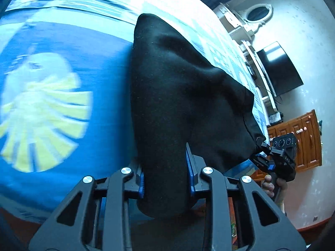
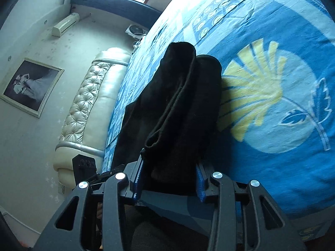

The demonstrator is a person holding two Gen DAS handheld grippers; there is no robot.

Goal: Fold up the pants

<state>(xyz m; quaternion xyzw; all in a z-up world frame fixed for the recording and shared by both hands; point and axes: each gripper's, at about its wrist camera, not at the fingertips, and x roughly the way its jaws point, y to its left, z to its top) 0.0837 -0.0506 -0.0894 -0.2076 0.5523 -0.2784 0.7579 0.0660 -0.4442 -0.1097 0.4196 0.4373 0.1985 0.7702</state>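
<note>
The black pants (image 1: 178, 96) hang lifted above the blue patterned bed (image 1: 88, 48), held at two points. My left gripper (image 1: 166, 177) is shut on one thick bunch of the black cloth. My right gripper (image 1: 261, 146) shows at the right of the left wrist view, pinching the other corner of the pants. In the right wrist view the pants (image 2: 180, 108) lie in folded layers with visible hems, and my right gripper (image 2: 168, 179) is shut on them. The left gripper's body (image 2: 88, 167) shows at the lower left there.
The bed cover (image 2: 282, 104) has a large yellow and white flower print. A padded cream headboard (image 2: 88, 104), a framed picture (image 2: 31, 85) and an air conditioner (image 2: 66, 24) are on the wall side. A dark TV (image 1: 278, 69) and wooden cabinets (image 1: 301, 142) stand beyond the bed.
</note>
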